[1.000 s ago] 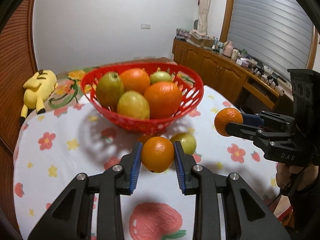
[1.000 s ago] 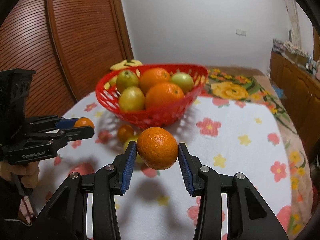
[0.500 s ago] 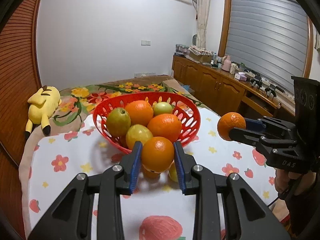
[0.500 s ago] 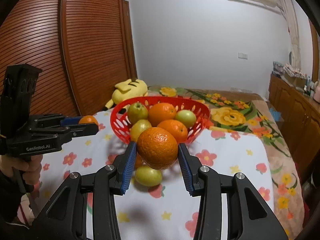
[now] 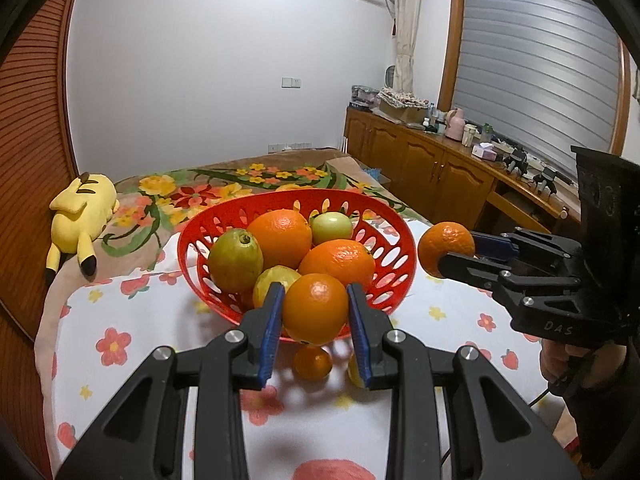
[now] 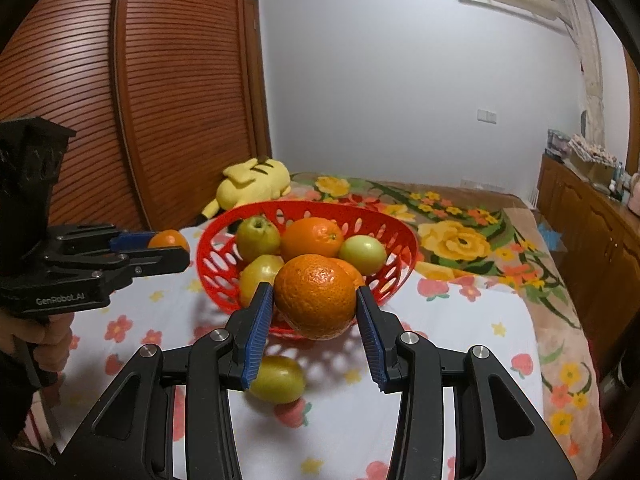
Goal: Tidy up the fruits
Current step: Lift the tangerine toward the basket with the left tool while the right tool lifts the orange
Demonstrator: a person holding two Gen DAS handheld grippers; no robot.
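Note:
A red basket (image 5: 394,224) (image 6: 404,236) holds several oranges and green fruits on a floral cloth. My left gripper (image 5: 316,312) is shut on an orange (image 5: 316,306), held above the cloth just in front of the basket. My right gripper (image 6: 315,300) is shut on a bigger orange (image 6: 315,294), also raised in front of the basket; it shows in the left wrist view (image 5: 446,250) at the right of the basket. A small orange (image 5: 312,363) and a green fruit (image 6: 278,378) lie on the cloth under the grippers.
A yellow plush toy (image 5: 80,208) (image 6: 254,184) lies on the flowered bedding behind the basket at the left. Wooden cabinets (image 5: 420,164) with clutter stand at the right. A slatted wooden door (image 6: 160,100) stands at the left.
Both grippers have risen and drawn back with their oranges, so the basket sits lower and farther in both views. The loose fruits on the cloth have not moved.

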